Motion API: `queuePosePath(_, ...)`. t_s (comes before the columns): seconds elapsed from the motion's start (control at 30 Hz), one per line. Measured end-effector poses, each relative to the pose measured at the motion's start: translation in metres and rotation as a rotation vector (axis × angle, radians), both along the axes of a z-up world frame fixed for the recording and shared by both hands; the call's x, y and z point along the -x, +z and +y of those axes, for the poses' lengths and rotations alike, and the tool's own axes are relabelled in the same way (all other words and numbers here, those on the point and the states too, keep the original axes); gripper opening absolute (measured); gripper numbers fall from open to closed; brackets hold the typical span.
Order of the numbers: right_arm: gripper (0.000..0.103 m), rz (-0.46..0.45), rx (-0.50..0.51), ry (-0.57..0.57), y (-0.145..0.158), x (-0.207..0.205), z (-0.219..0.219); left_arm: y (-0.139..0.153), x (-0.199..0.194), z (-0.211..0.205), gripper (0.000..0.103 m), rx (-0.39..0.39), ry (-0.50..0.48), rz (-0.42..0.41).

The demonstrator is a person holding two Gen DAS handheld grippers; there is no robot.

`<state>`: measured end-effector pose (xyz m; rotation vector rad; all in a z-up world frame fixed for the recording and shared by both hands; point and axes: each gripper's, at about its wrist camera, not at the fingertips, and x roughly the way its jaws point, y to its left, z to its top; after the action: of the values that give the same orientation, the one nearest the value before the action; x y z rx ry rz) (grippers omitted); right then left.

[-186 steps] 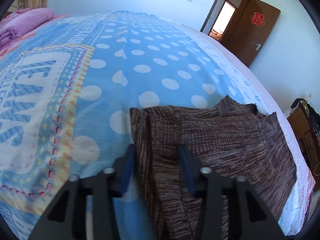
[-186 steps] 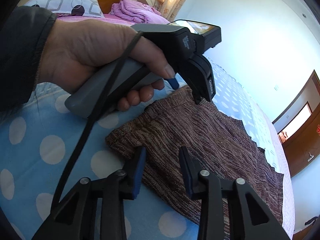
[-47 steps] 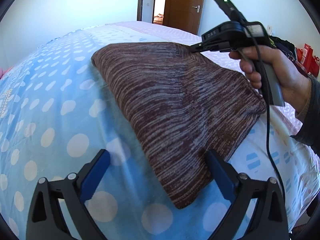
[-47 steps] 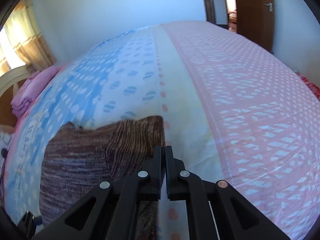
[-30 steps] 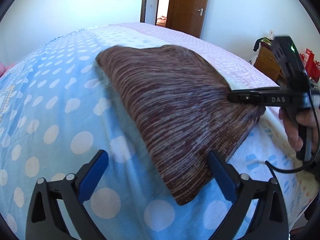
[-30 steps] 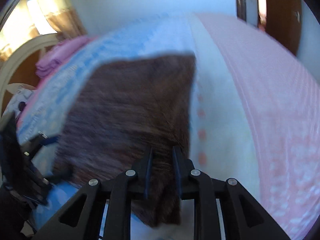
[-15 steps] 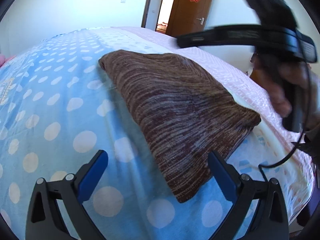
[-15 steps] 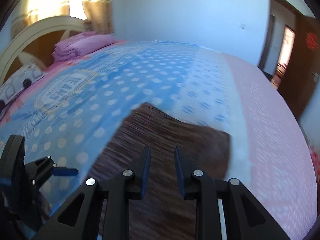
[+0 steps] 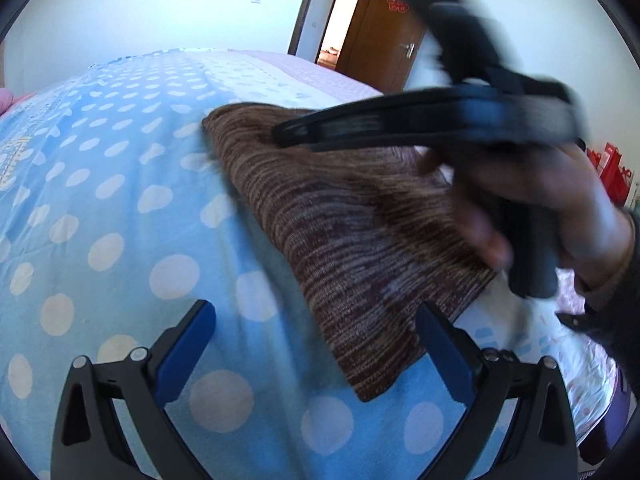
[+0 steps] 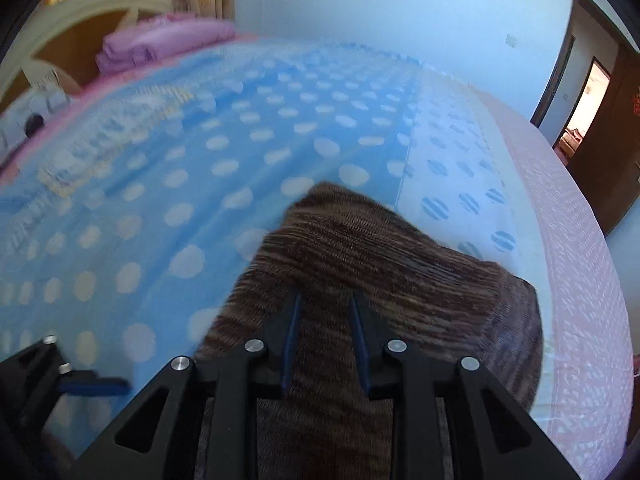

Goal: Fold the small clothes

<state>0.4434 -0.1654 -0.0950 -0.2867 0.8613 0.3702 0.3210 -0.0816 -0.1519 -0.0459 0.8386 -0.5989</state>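
Folded brown knit garment (image 9: 360, 240) lies flat on the blue dotted bedspread (image 9: 120, 220), near the bed's pink-edged side. Right gripper (image 10: 324, 304) hovers over the garment's middle, jaws parted a narrow gap, nothing pinched; blurred in the left view. Left gripper (image 9: 316, 316) spread wide at the garment's near corner, empty.

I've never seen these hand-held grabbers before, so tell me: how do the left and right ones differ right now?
The left gripper has its fingers spread wide; the right gripper has a narrower gap. The left one sits low near the folded brown garment, at its near corner; the right one is above the garment, blurred with motion. Both have black frames with blue fingers, and neither grips anything.
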Motion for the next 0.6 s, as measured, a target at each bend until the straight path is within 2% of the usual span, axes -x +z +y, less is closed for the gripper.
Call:
queuePosePath(0.07, 0.027, -0.032, -0.054, 0.039, 0.012, 0.023, -0.005, 0.002, 0.002, 0.005, 0.103, 0.039, 0.0, -0.003)
queuePosePath(0.13, 0.028, -0.028, -0.073, 0.054, 0.009, 0.035, -0.006, 0.003, 0.003, 0.012, 0.103, 0.081, 0.006, 0.005)
queuePosePath(0.17, 0.028, 0.012, -0.073, 0.065, 0.001, 0.038, -0.005, 0.002, 0.003, 0.015, 0.103, 0.091, 0.018, 0.01)
queuePosePath(0.2, 0.028, 0.093, -0.029, 0.064, -0.02, 0.037, -0.003, 0.001, 0.003, 0.017, 0.103, 0.094, 0.03, 0.016)
queuePosePath(0.23, 0.027, 0.11, 0.011, 0.053, -0.035, 0.036, -0.002, 0.0, 0.002, 0.018, 0.103, 0.096, 0.038, 0.022)
queuePosePath(0.3, 0.028, 0.058, -0.018, 0.058, -0.039, 0.038, -0.005, -0.001, -0.001, 0.019, 0.103, 0.089, 0.057, 0.035)
queuePosePath(0.4, 0.028, 0.079, -0.062, 0.039, -0.035, 0.034, -0.009, -0.001, -0.009, 0.021, 0.103, 0.083, 0.088, 0.063)
queuePosePath(0.47, 0.03, 0.038, -0.082, 0.054, -0.024, 0.042, -0.016, 0.001, -0.008, 0.023, 0.103, 0.076, 0.107, 0.067)
queuePosePath(0.53, 0.04, 0.003, -0.132, 0.037, -0.011, 0.049, -0.033, 0.005, -0.012, 0.025, 0.103, 0.094, 0.123, 0.067)
queuePosePath(0.57, 0.043, -0.026, -0.193, 0.009, -0.001, 0.052, -0.053, 0.01, -0.016, 0.023, 0.103, 0.103, 0.122, 0.062)
queuePosePath(0.6, 0.051, -0.054, -0.244, -0.031, 0.008, 0.053, -0.072, 0.012, -0.021, 0.021, 0.103, 0.1, 0.124, 0.058)
